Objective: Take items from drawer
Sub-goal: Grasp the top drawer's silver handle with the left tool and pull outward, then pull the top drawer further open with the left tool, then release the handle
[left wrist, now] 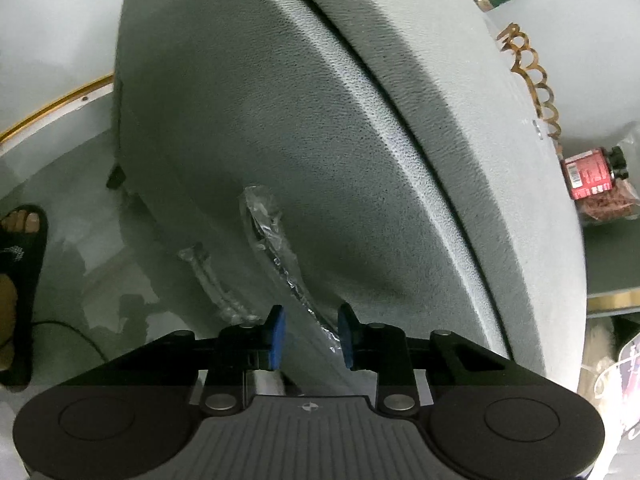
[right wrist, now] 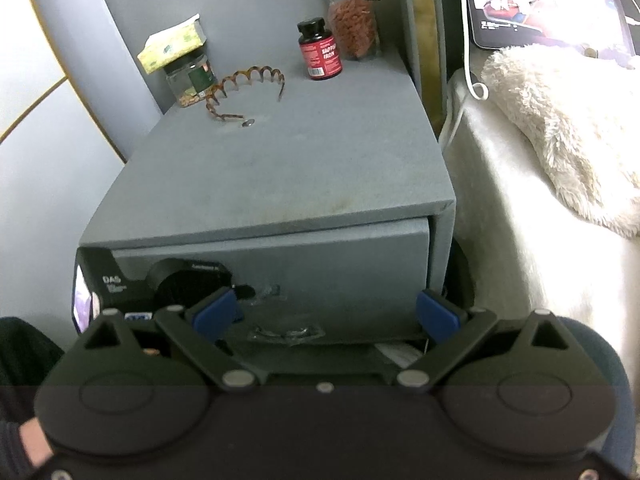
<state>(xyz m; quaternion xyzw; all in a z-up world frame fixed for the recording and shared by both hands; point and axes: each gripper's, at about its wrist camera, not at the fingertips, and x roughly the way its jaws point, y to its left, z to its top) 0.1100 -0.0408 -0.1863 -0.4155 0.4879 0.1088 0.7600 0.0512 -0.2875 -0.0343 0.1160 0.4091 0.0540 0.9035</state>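
A grey fabric-covered nightstand point(right wrist: 280, 168) has a closed upper drawer point(right wrist: 320, 272) with a handle wrapped in clear plastic point(right wrist: 268, 292). In the left wrist view the drawer front point(left wrist: 260, 140) fills the frame and the plastic-wrapped handle point(left wrist: 276, 256) runs down between the blue pads. My left gripper point(left wrist: 311, 336) is part open around the handle's lower end, not clamped on it. It shows in the right wrist view as a black body at the drawer's left point(right wrist: 184, 280). My right gripper point(right wrist: 326, 316) is wide open and empty in front of the drawer.
On the nightstand top stand a red-labelled pill bottle point(right wrist: 320, 50), a pouch of red pellets point(right wrist: 354, 20), a glass jar point(right wrist: 190, 76) under a tissue pack point(right wrist: 172, 42), and a brown comb headband point(right wrist: 244, 88). A bed with a fluffy white blanket point(right wrist: 560, 120) is right. A sandalled foot point(left wrist: 20, 264) is left.
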